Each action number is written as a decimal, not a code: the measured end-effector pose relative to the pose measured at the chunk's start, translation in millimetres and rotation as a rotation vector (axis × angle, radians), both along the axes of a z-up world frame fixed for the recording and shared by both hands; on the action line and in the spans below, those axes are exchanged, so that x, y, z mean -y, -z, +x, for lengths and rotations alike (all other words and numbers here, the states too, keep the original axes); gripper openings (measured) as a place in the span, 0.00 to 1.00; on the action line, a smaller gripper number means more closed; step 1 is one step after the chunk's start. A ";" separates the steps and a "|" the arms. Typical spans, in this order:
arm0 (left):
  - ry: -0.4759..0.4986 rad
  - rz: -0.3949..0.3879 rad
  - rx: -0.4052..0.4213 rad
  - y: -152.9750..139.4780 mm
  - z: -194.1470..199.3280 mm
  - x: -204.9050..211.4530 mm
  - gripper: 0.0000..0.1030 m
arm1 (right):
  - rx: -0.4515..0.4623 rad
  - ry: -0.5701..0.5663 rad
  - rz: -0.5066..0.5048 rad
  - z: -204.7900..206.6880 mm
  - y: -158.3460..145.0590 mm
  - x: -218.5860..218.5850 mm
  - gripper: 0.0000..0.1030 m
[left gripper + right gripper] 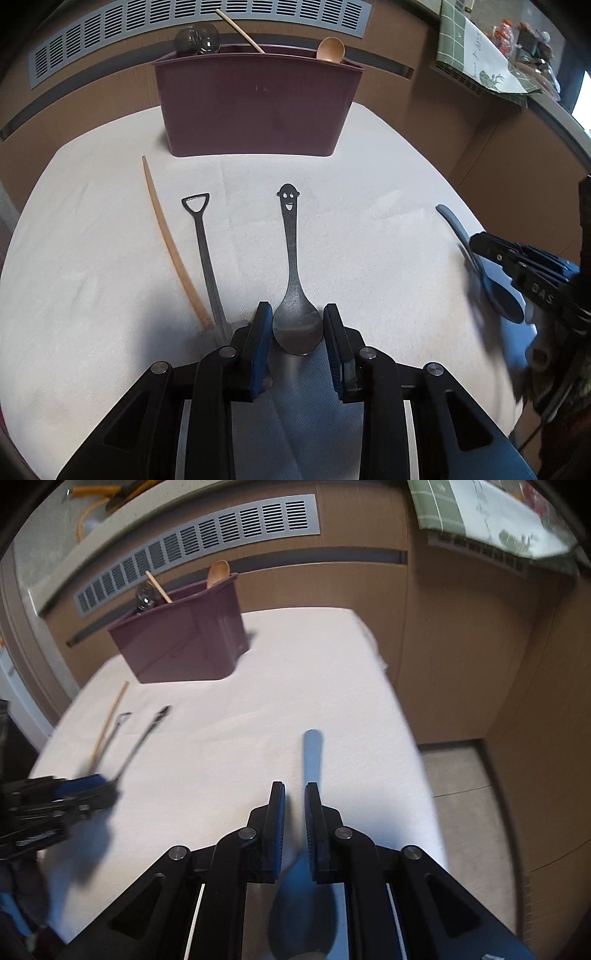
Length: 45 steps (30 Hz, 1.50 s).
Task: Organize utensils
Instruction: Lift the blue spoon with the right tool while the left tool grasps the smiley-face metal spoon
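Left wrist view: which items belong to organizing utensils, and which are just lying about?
Job:
- smiley spoon
- shovel-handled spoon
- wooden stick
- blue spoon
- maroon bin

Lying about:
- green checked cloth
- vent grille

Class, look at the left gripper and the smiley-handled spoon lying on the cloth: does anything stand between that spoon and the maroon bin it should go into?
Nothing visible does. The smiley spoon lies with its bowl between the left gripper's fingers, and only bare white cloth separates its handle from the maroon bin. The shovel-handled utensil lies off to one side.
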State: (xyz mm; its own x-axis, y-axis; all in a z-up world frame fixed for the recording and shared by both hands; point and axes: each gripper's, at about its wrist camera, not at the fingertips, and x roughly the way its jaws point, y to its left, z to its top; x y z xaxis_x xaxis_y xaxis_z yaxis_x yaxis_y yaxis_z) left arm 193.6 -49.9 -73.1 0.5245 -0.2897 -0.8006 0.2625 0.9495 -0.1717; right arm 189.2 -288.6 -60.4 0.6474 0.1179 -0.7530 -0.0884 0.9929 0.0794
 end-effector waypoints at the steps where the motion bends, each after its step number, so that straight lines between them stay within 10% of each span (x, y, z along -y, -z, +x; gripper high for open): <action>1: 0.003 -0.006 0.002 0.3 -2.9 -0.7 0.29 | -0.006 0.000 -0.017 1.6 0.5 0.3 0.16; 18: 0.013 -0.024 0.015 2.2 -19.4 -2.7 0.35 | -0.080 -0.032 -0.005 39.1 8.0 -6.5 0.10; 27: -0.074 0.025 0.050 3.9 -12.7 12.9 0.35 | -0.009 -0.007 0.063 27.1 -15.3 -19.1 0.10; 32: -0.088 -0.011 0.085 -9.7 -18.6 -3.0 0.13 | 0.055 -0.013 0.063 14.6 -37.3 -27.7 0.10; 38: -0.122 -0.037 0.205 -47.8 -31.7 -30.0 0.13 | 0.114 -0.042 0.054 2.9 -58.0 -37.6 0.10; 45: -0.075 -0.103 0.126 -35.0 -41.5 -30.5 0.22 | 0.129 -0.042 0.040 -6.4 -62.8 -40.4 0.10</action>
